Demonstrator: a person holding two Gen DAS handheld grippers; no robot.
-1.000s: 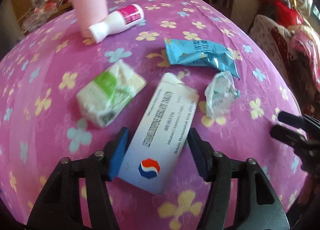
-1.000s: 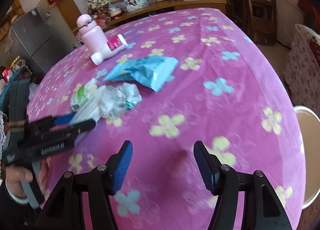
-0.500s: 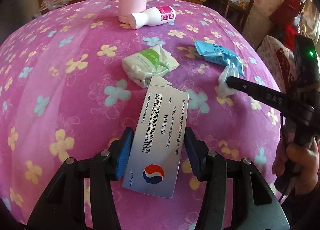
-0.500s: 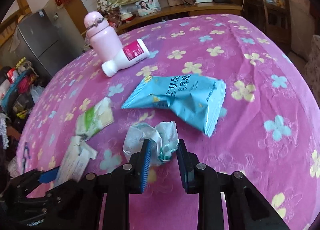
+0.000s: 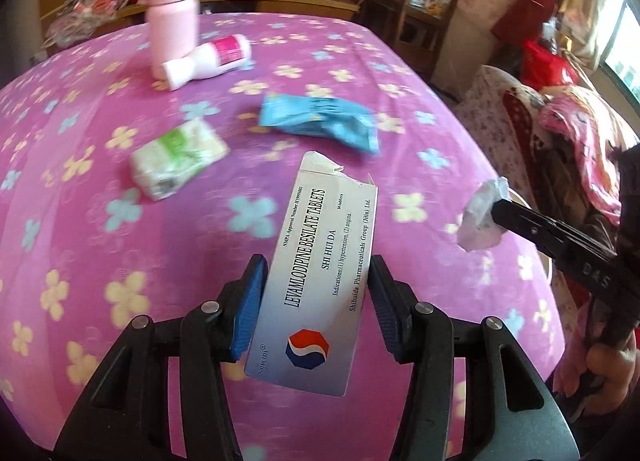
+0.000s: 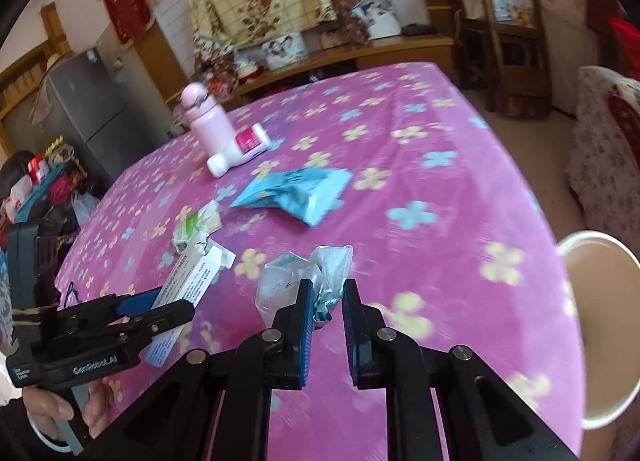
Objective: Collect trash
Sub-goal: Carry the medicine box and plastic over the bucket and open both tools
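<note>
My left gripper (image 5: 316, 297) is shut on a white tablet box (image 5: 320, 281) with a torn top and holds it above the pink flowered tablecloth (image 5: 80, 221). My right gripper (image 6: 326, 305) is shut on a crumpled clear plastic wrapper (image 6: 304, 277), lifted off the table. In the left wrist view the wrapper (image 5: 482, 217) hangs at the right gripper's tip at the table's right edge. In the right wrist view the left gripper (image 6: 160, 311) holds the box (image 6: 188, 281) at lower left. A blue snack bag (image 5: 320, 121) and a green-white tissue pack (image 5: 176, 157) lie on the table.
A pink flask (image 5: 172, 13) stands at the back with a white bottle (image 5: 208, 65) lying beside it. A white bin (image 6: 600, 325) sits beside the table's right edge. Chairs and a shelf stand behind the table.
Both grippers have lifted their loads off the table. The right gripper with the wrapper has moved right, toward the table's edge. The box has risen in the left gripper.
</note>
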